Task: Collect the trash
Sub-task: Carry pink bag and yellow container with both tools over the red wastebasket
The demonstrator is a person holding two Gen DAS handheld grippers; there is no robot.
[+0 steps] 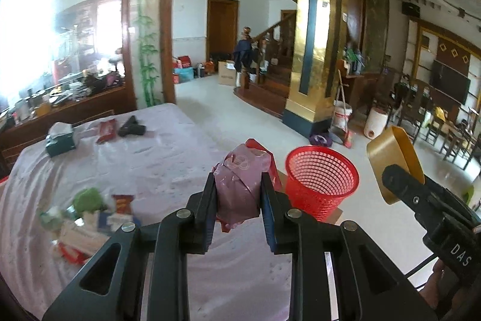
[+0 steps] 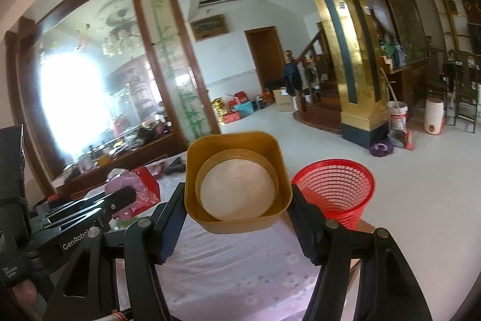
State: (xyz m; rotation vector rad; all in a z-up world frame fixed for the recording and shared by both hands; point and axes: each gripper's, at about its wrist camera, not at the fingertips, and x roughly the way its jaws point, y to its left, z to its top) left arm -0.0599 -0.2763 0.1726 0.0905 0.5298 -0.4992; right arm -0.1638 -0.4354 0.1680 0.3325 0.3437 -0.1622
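Note:
My left gripper [image 1: 239, 185] is shut on a crumpled pink plastic wrapper [image 1: 240, 185] and holds it above the table, just left of the red mesh waste basket [image 1: 321, 179]. My right gripper [image 2: 237, 197] is shut on a gold paper bowl [image 2: 237, 179], held above the table with its open mouth facing the camera. The basket [image 2: 335, 191] stands at the table's right edge, right of the bowl. The bowl [image 1: 393, 158] and right gripper also show in the left wrist view. The left gripper and wrapper [image 2: 132, 194] show at the left of the right wrist view.
The table has a pale pink cloth [image 1: 156, 164]. On it lie a pile of packets and wrappers [image 1: 87, 218] at the near left, a tissue box [image 1: 60, 137], a red packet [image 1: 106, 130] and a black object [image 1: 132, 127] at the far side. White floor lies to the right.

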